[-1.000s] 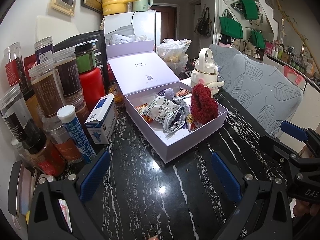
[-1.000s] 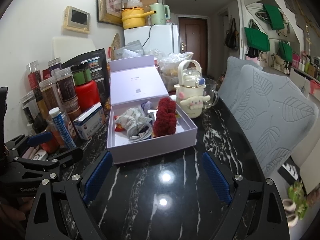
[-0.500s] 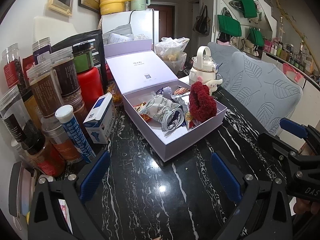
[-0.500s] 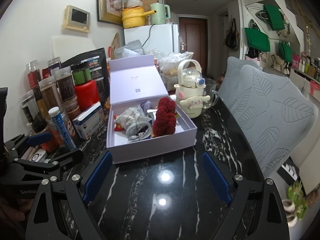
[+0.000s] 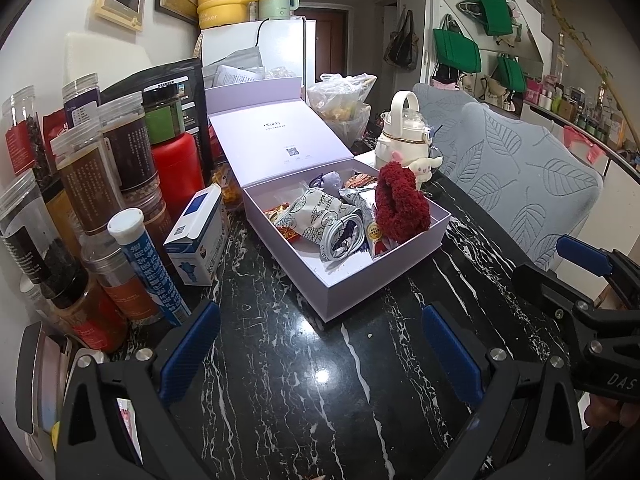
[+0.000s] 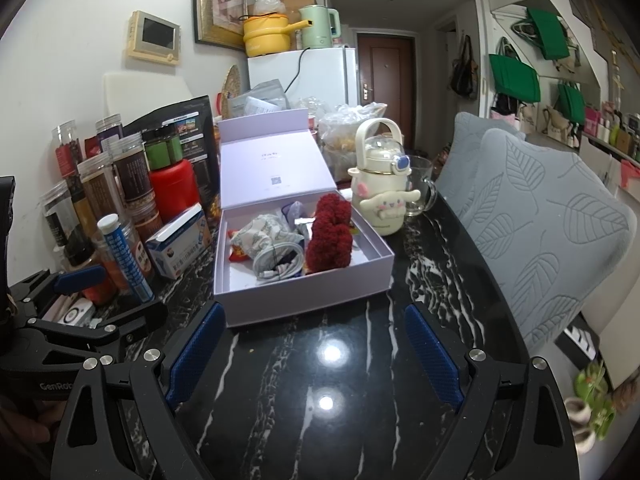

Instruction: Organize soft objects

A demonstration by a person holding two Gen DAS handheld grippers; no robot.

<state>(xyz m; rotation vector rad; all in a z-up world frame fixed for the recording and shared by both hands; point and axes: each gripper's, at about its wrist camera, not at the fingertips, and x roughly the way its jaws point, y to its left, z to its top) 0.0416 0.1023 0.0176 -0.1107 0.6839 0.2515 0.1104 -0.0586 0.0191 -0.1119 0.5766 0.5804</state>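
Observation:
An open lilac box (image 5: 384, 276) (image 6: 304, 292) sits on the black marble table, its lid leaning back. Inside lie a fluffy dark red soft item (image 5: 400, 208) (image 6: 330, 236), a grey patterned pouch (image 5: 316, 216) (image 6: 260, 236), a coiled white cable (image 5: 340, 240) and snack packets. My left gripper (image 5: 320, 348) is open and empty, hovering near the box's front corner. My right gripper (image 6: 316, 344) is open and empty, just in front of the box. Each gripper shows at the edge of the other's view.
Jars, a red canister (image 5: 176, 168), a blue tube (image 5: 148, 268) and a blue-white carton (image 5: 196, 240) crowd the left. A cream character kettle (image 6: 380, 196) and glass mug (image 6: 420, 192) stand right of the box. Grey leaf-patterned chair backs (image 6: 540, 232) line the right edge.
The left wrist view has shifted slightly, the box sitting a little higher and left in it. Both grippers stay open and empty. Nothing in the box has moved.

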